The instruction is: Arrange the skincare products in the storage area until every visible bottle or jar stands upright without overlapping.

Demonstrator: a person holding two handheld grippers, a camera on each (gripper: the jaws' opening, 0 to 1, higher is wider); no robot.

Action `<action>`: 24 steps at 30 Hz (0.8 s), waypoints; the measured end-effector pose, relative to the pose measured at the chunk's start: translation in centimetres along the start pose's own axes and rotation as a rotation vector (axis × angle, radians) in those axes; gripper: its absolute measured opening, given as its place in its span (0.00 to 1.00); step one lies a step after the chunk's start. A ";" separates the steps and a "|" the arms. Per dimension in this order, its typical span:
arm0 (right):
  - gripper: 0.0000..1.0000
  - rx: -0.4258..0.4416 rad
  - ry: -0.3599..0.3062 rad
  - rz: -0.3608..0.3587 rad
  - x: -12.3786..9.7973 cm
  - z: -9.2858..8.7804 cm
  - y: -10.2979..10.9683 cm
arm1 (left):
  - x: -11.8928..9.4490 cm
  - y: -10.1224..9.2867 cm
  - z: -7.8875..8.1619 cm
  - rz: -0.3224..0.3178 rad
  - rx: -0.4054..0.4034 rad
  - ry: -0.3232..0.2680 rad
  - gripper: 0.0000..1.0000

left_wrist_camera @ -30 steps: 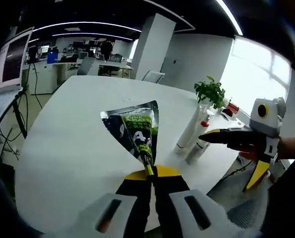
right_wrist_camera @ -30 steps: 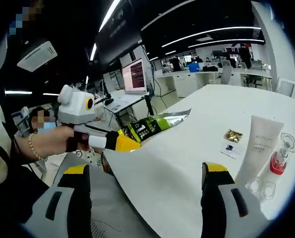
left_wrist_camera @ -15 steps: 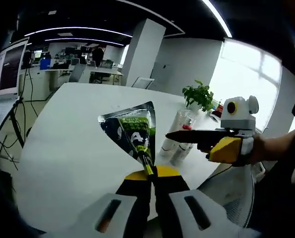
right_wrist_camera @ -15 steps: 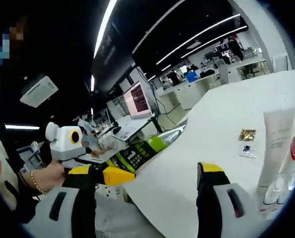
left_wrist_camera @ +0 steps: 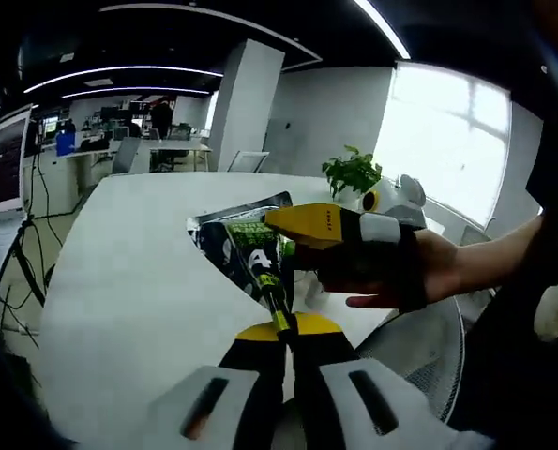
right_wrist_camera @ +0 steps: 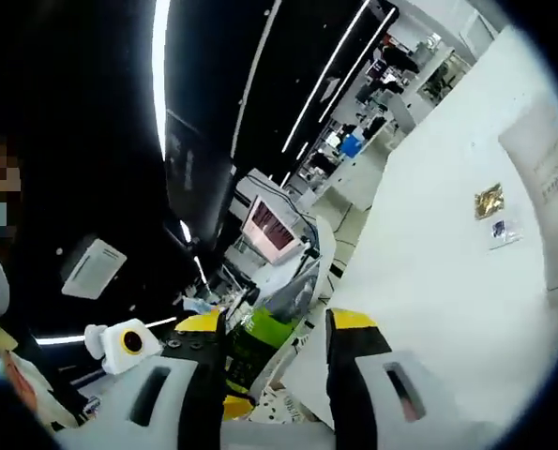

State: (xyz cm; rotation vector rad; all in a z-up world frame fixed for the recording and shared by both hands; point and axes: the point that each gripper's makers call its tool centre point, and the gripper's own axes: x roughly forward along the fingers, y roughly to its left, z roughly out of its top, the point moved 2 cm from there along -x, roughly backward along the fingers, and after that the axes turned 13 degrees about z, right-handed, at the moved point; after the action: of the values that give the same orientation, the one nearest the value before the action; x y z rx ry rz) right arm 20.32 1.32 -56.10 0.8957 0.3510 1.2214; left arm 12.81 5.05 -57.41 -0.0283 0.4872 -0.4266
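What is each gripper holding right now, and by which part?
Left gripper pinches the green pouch by its narrow bottom tip. Right gripper straddles the pouch, jaws open, not yet gripping.

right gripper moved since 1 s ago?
Yes. In the left gripper view, the right gripper has come in from beside the potted plant to the green pouch, its jaws now around the pouch's edge, not yet shut.
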 end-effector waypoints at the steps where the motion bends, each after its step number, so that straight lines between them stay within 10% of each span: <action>1: 0.25 0.009 -0.015 0.018 0.0 0.1 0.2 | 0.0 0.0 0.0 -0.001 0.000 0.003 0.00; 7: 0.15 0.115 -0.079 0.048 -0.1 0.3 0.8 | 0.1 -0.2 0.0 -0.022 -0.036 -0.013 0.04; 15: 0.03 0.075 0.002 0.083 0.6 -0.6 2.0 | 0.0 0.1 -0.8 -0.003 -0.026 -0.008 0.35; 24: 0.01 0.080 0.024 0.083 0.6 -0.6 1.9 | -1.1 2.3 -0.4 0.016 -0.141 -0.050 0.44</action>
State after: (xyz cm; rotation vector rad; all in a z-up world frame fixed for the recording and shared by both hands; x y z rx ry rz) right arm 18.86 2.21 -54.87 0.9732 0.3871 1.3030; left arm 12.62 7.63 -57.56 -0.1711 0.4671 -0.3745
